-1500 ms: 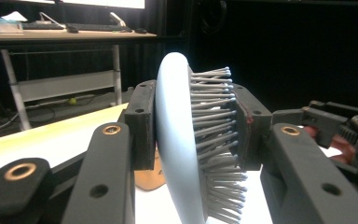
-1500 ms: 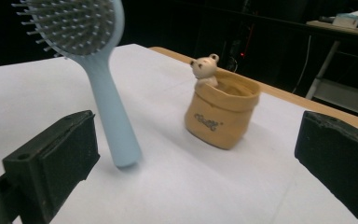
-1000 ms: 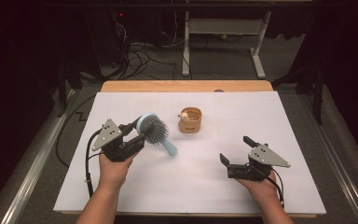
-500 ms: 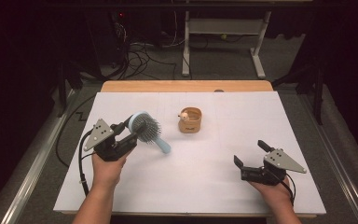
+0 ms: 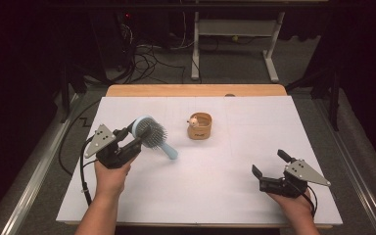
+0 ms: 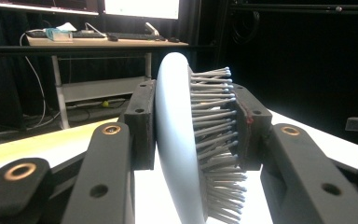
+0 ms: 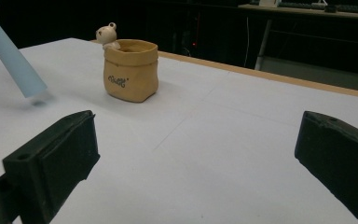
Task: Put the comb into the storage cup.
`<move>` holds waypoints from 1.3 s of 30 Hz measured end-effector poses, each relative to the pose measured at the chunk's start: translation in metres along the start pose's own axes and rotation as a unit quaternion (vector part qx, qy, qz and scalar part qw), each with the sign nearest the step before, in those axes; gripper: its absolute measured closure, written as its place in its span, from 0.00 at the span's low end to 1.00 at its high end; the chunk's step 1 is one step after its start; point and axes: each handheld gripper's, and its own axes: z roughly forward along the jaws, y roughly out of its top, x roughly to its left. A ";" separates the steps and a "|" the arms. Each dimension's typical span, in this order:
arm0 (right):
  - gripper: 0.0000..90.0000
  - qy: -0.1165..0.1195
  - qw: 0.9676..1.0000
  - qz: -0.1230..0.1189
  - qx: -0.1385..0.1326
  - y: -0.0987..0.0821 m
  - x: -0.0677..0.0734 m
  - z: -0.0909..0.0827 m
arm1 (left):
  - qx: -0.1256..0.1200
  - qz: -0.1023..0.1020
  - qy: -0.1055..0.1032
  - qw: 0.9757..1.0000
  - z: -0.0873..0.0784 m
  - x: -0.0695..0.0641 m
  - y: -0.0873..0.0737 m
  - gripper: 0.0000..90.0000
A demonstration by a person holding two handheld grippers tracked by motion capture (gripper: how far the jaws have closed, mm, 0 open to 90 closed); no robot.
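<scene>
high view: left gripper [image 5: 136,134] clamps hairbrush [image 5: 151,134]; right gripper [image 5: 270,163] agape.

- The small tan pot [image 7: 131,70] that looks like a little sack has dark, curly writing on its front. The letters are too small and blurry to read.
- In the high view the same pot [image 5: 199,127] shows a tiny dark mark, also too small to read.
- No other words or numbers can be read.
</scene>
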 end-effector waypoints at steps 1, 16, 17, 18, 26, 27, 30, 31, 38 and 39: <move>0.00 0.001 1.000 -0.001 0.001 0.000 0.000 0.001 | -0.001 -0.001 0.001 1.000 0.000 0.000 0.000 0.65; 0.00 0.003 1.000 -0.004 -0.001 0.000 0.002 0.002 | -0.011 -0.012 -0.006 1.000 0.006 -0.004 0.011 0.65; 0.00 0.003 1.000 -0.003 -0.001 0.000 0.002 0.002 | -0.012 -0.012 -0.006 1.000 0.006 -0.003 0.012 0.65; 0.00 0.003 1.000 -0.003 -0.001 0.000 0.002 0.002 | -0.015 -0.014 -0.008 1.000 0.006 -0.004 0.014 0.65; 0.00 0.004 1.000 -0.003 -0.003 0.001 0.002 0.002 | -0.021 -0.005 -0.011 1.000 0.009 -0.007 0.028 0.65; 0.00 0.004 1.000 -0.003 -0.003 0.001 0.002 0.002 | -0.022 -0.004 -0.011 1.000 0.011 -0.008 0.029 0.65; 0.00 0.005 1.000 -0.001 -0.004 0.001 0.002 0.002 | -0.024 -0.001 -0.012 1.000 0.013 -0.009 0.033 0.65; 0.00 0.004 1.000 0.000 -0.004 0.001 0.002 0.002 | -0.025 -0.001 -0.013 1.000 0.014 -0.010 0.034 0.65; 0.00 0.005 1.000 -0.001 -0.007 0.001 0.002 0.001 | -0.027 -0.002 -0.015 1.000 0.022 -0.010 0.041 0.65; 0.00 0.005 1.000 -0.001 -0.007 0.001 0.002 0.001 | -0.027 -0.002 -0.016 1.000 0.023 -0.010 0.042 0.65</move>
